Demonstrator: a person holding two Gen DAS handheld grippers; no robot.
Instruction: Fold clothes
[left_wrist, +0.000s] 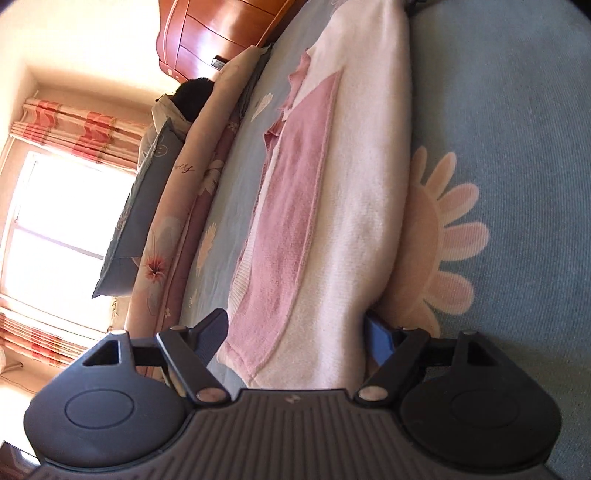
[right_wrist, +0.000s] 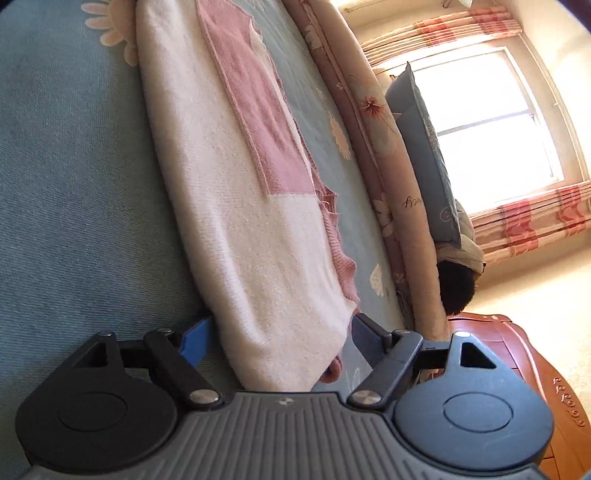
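The pink-and-cream sweater lies on the bed folded into a long narrow strip, with the left claw and right claw both spread wide at opposite ends, so a crosswise fold likely remains.

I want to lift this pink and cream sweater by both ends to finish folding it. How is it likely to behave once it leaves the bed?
The sweater is a soft, fuzzy knit lying folded in a long strip, so it will probably sag in the middle. The loose pink panel on top may slide or flop open. The fuzzy surface likely grips the open left gripper and right gripper well.
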